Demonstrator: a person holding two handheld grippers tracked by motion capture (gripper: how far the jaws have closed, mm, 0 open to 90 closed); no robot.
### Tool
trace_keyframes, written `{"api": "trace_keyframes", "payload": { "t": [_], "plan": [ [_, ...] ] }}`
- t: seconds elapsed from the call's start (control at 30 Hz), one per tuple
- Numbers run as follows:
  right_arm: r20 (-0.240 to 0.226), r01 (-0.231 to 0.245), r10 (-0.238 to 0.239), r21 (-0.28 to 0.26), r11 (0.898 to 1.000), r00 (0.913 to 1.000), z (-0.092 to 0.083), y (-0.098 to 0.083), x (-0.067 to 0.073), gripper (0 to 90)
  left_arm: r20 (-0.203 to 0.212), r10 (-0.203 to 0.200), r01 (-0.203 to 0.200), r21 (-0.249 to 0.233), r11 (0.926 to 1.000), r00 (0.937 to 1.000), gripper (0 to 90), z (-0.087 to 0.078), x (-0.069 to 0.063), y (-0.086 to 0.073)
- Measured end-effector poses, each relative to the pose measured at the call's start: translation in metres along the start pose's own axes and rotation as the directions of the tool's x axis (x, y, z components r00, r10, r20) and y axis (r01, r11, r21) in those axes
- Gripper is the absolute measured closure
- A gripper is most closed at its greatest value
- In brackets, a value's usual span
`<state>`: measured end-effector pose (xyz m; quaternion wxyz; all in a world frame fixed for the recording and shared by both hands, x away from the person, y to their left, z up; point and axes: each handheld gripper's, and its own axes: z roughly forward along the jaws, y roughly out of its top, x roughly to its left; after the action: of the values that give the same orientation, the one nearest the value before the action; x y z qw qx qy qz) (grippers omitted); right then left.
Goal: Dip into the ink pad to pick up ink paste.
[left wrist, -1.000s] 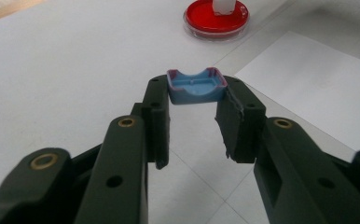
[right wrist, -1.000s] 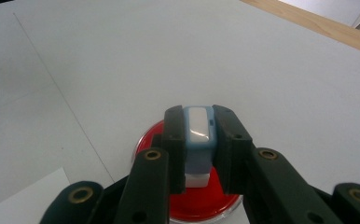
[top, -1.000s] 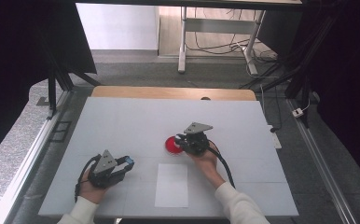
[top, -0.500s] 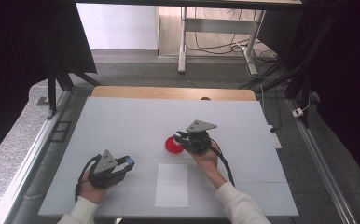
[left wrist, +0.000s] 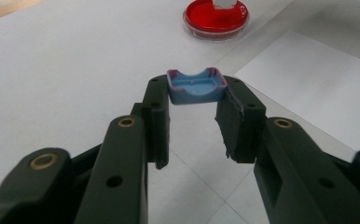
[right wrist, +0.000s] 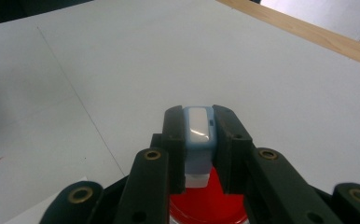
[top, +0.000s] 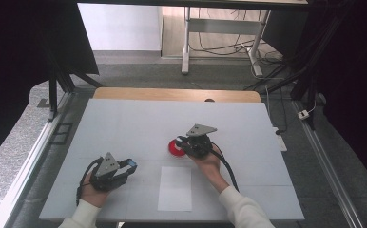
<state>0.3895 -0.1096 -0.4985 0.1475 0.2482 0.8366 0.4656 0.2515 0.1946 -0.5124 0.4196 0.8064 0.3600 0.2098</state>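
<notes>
You have one worktop (top: 124, 123) before you, pale grey-white with a wooden strip along its far edge. On it lies one white sheet of paper (top: 175, 188), flat near the near edge, about midway between your two hands.

You hold two hand-held grippers. Your left hand-held gripper (top: 130, 165) sits toward the near left corner, and its jaws are clenched on one small blue cap (left wrist: 197, 87), a shallow piece with a reddish rim, pinched by its sides between the pads with its hollow facing the camera. Your right hand-held gripper (top: 178, 142) is near the middle of the worktop, just beyond the far edge of the paper. It is clenched on one pale blue block with a white top (right wrist: 197, 135), held between the pads.

One round red dish (top: 174, 148) rests on the worktop directly under your right hand-held gripper's jaws, and the block hangs right over it; whether they touch cannot be told.
</notes>
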Motion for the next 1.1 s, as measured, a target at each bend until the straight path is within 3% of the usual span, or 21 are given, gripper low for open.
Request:
{"api": "trace_keyframes", "payload": {
  "t": [0.23,0.33,1.1],
  "plan": [
    [-0.007,-0.002,0.002,0.007,1.0,1.0,0.005,-0.003,0.0,74.9,-0.001,0.0,0.0,0.001,1.0,1.0,64.6,0.0,0.0,0.0],
    [-0.001,0.016,-0.016,0.034,0.999,0.9999,0.008,-0.005,0.001,74.9,-0.001,-0.001,0.001,0.0,1.0,1.0,64.6,0.0,0.0,0.0],
    [0.003,0.012,-0.012,0.036,0.999,0.9999,0.012,-0.009,0.002,75.1,-0.003,0.001,-0.001,0.003,1.0,1.0,64.7,0.0,0.0,0.0]
  ]
}}
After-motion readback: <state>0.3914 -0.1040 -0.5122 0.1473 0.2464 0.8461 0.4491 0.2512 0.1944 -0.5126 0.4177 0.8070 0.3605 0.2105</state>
